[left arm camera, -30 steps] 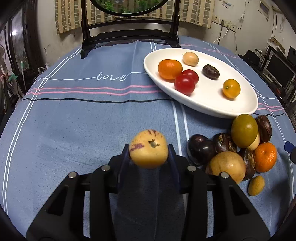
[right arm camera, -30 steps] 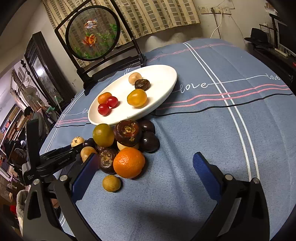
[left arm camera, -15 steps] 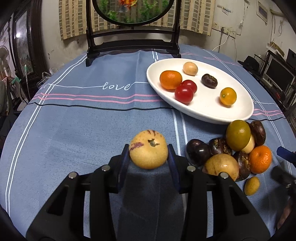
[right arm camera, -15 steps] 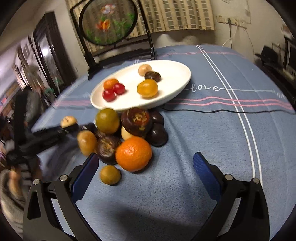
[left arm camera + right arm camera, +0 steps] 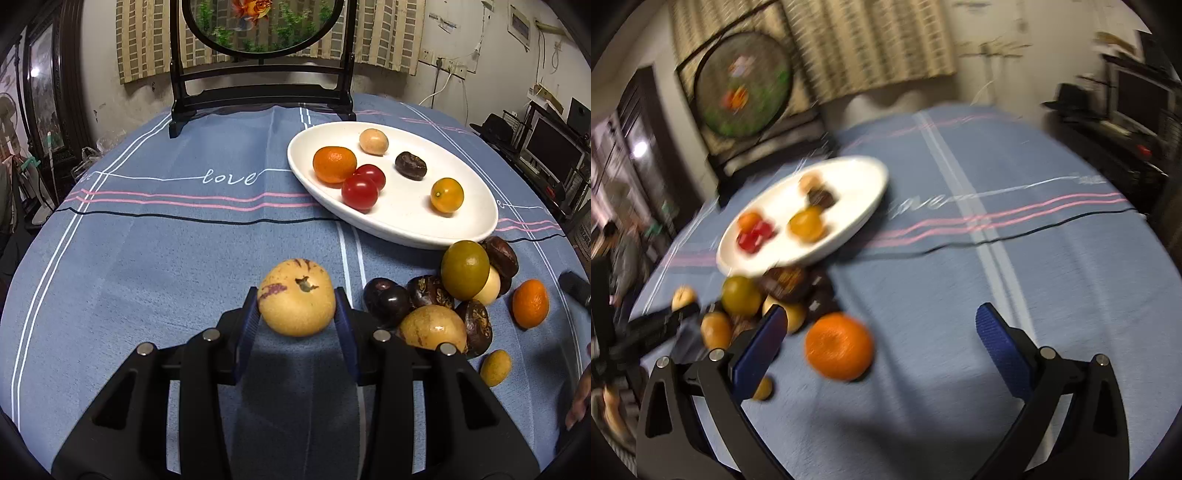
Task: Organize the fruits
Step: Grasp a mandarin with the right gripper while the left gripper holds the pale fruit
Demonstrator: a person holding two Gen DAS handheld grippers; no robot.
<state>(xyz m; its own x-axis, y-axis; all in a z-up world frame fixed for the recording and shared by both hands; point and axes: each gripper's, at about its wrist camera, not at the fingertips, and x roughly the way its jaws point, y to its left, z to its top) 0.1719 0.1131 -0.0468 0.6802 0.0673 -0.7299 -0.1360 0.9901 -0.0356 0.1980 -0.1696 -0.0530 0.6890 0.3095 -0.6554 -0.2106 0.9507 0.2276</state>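
Note:
My left gripper is shut on a yellow fruit with purple streaks, held above the blue tablecloth. A white oval plate at the back right holds several fruits, among them an orange and two red tomatoes. A pile of loose fruits lies right of the gripper. My right gripper is open and empty. A loose orange lies between its fingers, the pile and plate beyond. That view is blurred.
A dark wooden stand with a round painted screen stands at the table's far edge. A small yellow fruit lies apart from the pile. Furniture and monitors stand off the table at the right.
The left gripper has lifted and tilted back slightly, still holding the yellow fruit. The right gripper has moved in toward the loose orange, which now looks larger between its fingers.

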